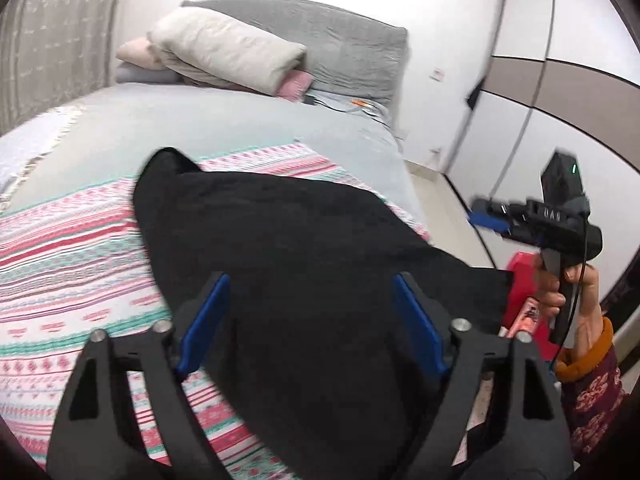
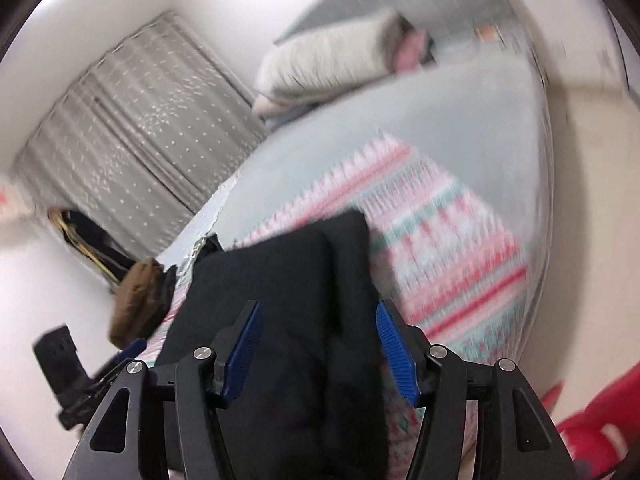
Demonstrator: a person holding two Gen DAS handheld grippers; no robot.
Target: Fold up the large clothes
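Observation:
A black garment [image 1: 280, 240] lies folded over on a pink, white and teal patterned blanket [image 1: 72, 248] spread on the bed. My left gripper [image 1: 312, 312] hovers over the garment's near part with its blue pads [image 1: 208, 320] wide apart and not pressing the cloth. In the right wrist view the same black garment [image 2: 280, 280] runs between and below my right gripper [image 2: 320, 344], whose blue pads [image 2: 396, 352] also stand apart from it. The right gripper [image 1: 490, 218] shows at the bed's right side, held by a hand [image 1: 552, 292]. The left gripper [image 2: 80, 376] shows blurred at lower left.
Pillows [image 1: 228, 52] and a grey headboard [image 1: 344, 40] are at the bed's far end. A wardrobe [image 1: 560, 92] stands on the right, a curtain [image 2: 132, 132] on the left. A brown garment [image 2: 136, 300] lies at the bed's left edge. A red object [image 2: 592, 432] sits by the near right corner.

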